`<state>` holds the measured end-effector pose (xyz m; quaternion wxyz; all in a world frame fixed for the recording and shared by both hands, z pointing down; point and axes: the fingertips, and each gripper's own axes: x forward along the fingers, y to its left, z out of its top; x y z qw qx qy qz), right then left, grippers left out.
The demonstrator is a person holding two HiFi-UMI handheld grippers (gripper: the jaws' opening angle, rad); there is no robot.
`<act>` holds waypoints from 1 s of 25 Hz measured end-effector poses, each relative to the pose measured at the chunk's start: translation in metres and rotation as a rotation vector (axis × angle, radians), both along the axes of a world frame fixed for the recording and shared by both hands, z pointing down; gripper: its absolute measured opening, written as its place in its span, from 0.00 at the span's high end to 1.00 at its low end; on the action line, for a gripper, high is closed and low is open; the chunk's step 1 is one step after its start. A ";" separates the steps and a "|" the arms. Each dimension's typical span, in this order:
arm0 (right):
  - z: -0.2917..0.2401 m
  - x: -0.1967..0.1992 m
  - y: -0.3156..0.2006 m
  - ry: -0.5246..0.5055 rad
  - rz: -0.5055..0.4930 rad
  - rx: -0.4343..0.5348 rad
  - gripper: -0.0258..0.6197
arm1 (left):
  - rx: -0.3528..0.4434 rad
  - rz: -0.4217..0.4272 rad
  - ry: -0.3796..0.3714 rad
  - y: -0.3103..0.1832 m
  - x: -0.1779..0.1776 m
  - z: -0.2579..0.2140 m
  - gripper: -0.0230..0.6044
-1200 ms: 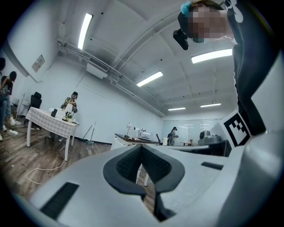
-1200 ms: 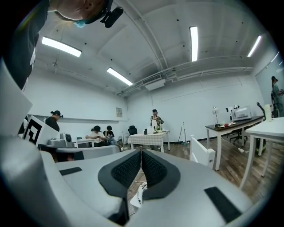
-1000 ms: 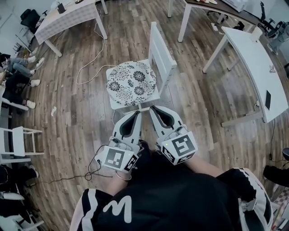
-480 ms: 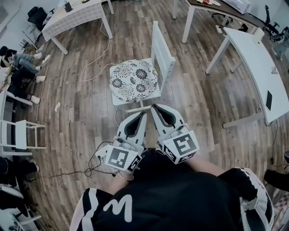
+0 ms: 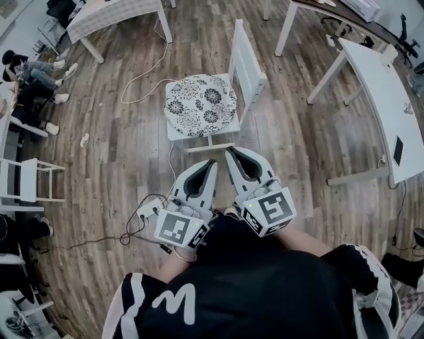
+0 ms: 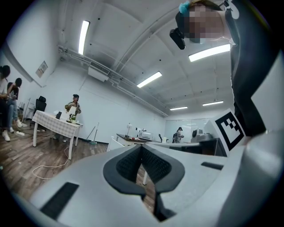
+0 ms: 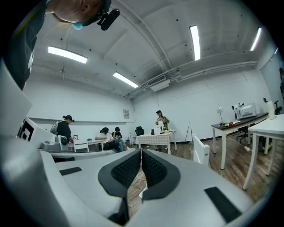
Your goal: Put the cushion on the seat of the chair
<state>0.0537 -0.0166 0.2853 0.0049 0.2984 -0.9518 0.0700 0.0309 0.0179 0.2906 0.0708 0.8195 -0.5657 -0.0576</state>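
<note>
The round cushion [image 5: 201, 104], white with a black flower print, lies flat on the seat of the white chair [image 5: 248, 63] in the head view. Both grippers are held side by side just short of the chair's front edge, pointing at it and touching nothing. My left gripper [image 5: 211, 162] has its jaws together with nothing between them [image 6: 142, 148]. My right gripper [image 5: 230, 151] is likewise shut and empty [image 7: 141, 153]. The chair's white backrest [image 7: 202, 153] shows to the right in the right gripper view.
White tables [image 5: 377, 86] stand to the right and a cloth-covered table [image 5: 112, 13] at the upper left. A cable [image 5: 142, 79] runs over the wooden floor left of the chair, another [image 5: 139, 222] beside my left gripper. A small white chair [image 5: 26, 189] and seated people [image 5: 30, 73] are at the left.
Both grippers have drawn back a little from the chair, still shut. The cushion stays flat on the seat.
</note>
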 end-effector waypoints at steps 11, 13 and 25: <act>0.007 -0.001 0.030 0.014 0.019 -0.021 0.92 | -0.001 0.017 0.021 0.033 -0.001 0.005 0.96; 0.008 -0.001 0.043 0.018 0.027 -0.031 0.92 | -0.007 0.023 0.024 0.047 -0.002 0.005 0.96; 0.007 -0.012 0.152 0.019 0.066 -0.034 0.92 | -0.001 0.058 0.012 0.150 -0.018 -0.002 0.96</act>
